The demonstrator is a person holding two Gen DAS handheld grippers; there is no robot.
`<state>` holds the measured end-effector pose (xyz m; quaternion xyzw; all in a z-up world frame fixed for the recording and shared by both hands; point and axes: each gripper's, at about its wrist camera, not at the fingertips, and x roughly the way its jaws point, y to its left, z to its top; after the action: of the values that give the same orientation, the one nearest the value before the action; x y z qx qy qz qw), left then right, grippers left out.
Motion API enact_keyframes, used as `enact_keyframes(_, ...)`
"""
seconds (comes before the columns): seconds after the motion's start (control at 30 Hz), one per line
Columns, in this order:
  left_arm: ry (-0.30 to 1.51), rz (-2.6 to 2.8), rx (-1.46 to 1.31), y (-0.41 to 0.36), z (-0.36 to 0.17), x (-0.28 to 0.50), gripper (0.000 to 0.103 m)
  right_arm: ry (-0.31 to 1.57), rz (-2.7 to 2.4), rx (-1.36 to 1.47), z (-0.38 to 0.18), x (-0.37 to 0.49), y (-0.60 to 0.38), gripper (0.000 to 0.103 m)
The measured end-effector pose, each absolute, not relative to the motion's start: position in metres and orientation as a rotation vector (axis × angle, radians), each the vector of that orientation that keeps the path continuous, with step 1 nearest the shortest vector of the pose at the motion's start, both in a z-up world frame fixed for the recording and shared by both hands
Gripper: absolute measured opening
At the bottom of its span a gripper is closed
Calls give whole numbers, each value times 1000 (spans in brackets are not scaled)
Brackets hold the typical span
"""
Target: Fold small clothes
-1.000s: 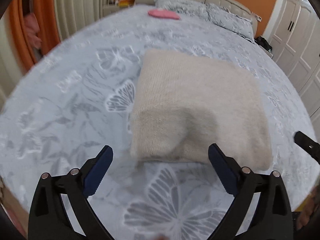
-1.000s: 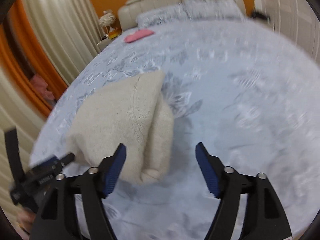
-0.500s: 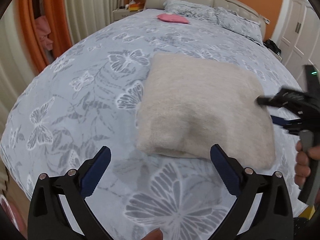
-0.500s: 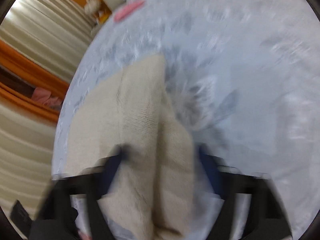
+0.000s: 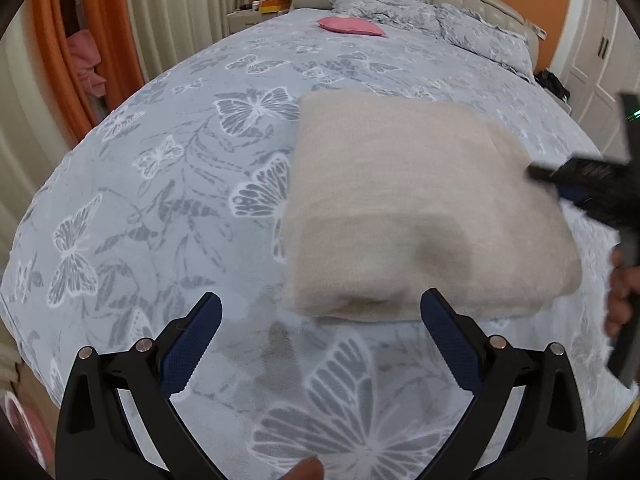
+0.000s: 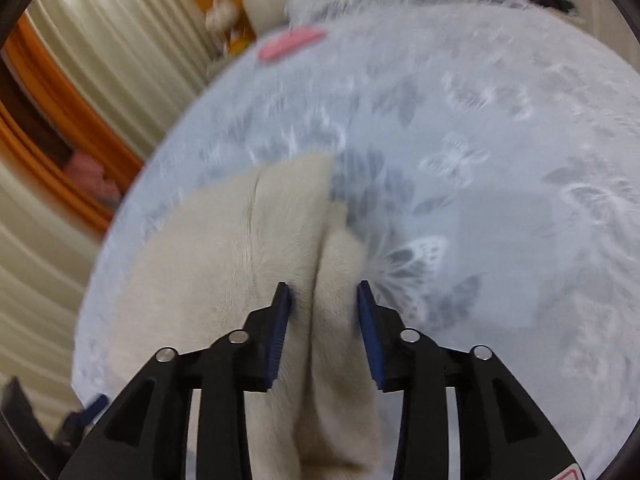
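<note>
Our right gripper (image 6: 322,296) has the sweater's (image 6: 224,276) thick side edge bunched between its pads, which press the knit though the jaws are easing apart, likely because this fold is laid and needs only letting go. Our left gripper (image 5: 320,320) hangs wide apart just short of the sweater's near edge, gripping nothing, ready to take a corner. The folded sweater lies flat on the bed (image 5: 168,184) ahead of both.

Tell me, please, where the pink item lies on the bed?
The pink item lies far up the bed, just below the pillows, beyond the folded beige garment.
</note>
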<state>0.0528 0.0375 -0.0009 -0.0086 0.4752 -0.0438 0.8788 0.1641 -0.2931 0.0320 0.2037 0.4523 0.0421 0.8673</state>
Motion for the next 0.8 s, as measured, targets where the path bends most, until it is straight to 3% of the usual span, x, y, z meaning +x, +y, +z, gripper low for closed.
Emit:
enact_keyframes(0.1,999,-95,-1,32,-3,53,97,911,56,420,54,119,-297,48)
enact_keyframes(0.17,998,-91,6,29,-3,53,97,913,22,420,58,91,-294,63)
enact_keyframes(0.3,990,-80,45,22,-2,49,97,936,-37,370,41,44,-273,64)
enact_keyframes(0.47,997,-66,90,16,-4,43,98,969,-61,301,29,29,-253,76)
enact_keyframes(0.8,1038,-54,52,24,-11,46,98,936,-83,232,25,29,-238,80)
